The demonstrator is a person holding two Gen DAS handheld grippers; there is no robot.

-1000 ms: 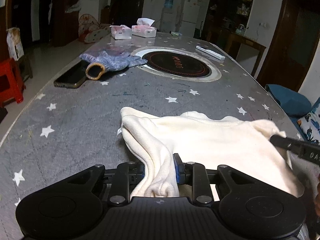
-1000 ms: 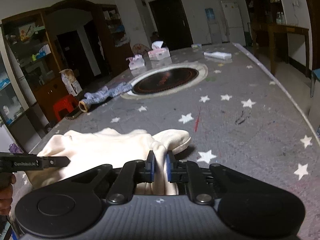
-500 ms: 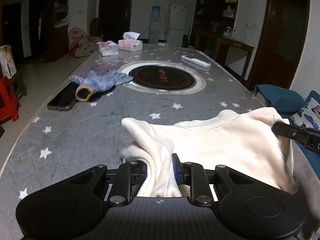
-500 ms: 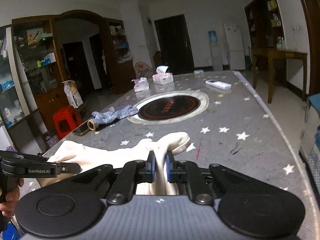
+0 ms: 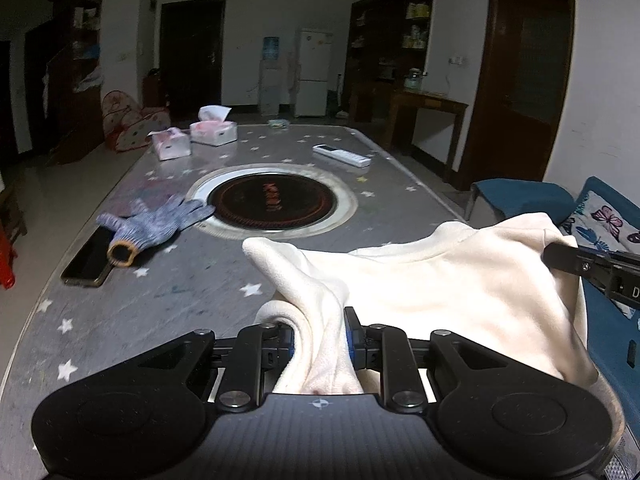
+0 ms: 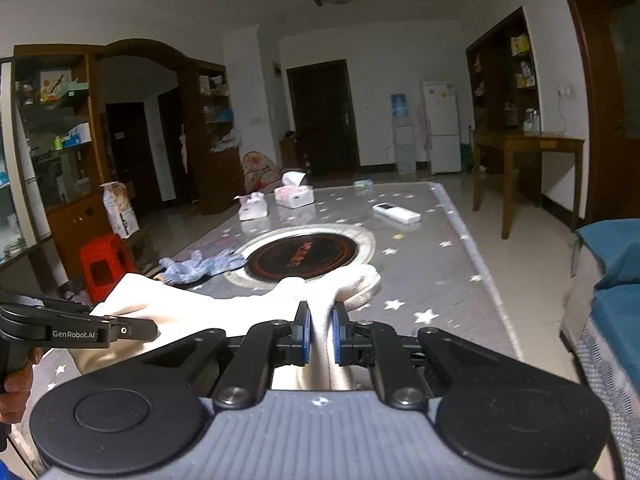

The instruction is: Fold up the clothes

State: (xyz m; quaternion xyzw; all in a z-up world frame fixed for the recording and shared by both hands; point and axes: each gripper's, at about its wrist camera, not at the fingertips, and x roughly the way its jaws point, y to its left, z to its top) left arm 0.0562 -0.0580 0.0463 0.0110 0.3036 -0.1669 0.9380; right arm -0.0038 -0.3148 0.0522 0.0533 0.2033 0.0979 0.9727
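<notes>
Cream fleece fills the near field of both wrist views: the left gripper (image 5: 320, 338) has its blue pads closed on a thick bunch of the cream garment (image 5: 440, 284), and the right gripper (image 6: 319, 334) is pinched tight on another gathered edge of the same garment (image 6: 192, 308). Between the two holds the cloth hangs stretched and raised, with one rounded sleeve end (image 6: 356, 282) drooping toward the star-patterned table (image 5: 120, 300). Judging from this, the danger is an uneven fold: both bunches look thick and rumpled, so layers could slide out of either pinch, or the dangling sleeve could tuck under and crease. Further out lie a blue knit glove (image 5: 156, 224) beside a dark phone (image 5: 88, 258), near enough that a wide swing of cloth could drag them. Beyond sit the round inset cooktop (image 5: 272, 202), a white remote (image 5: 341, 155) and two tissue boxes (image 5: 213, 132)
</notes>
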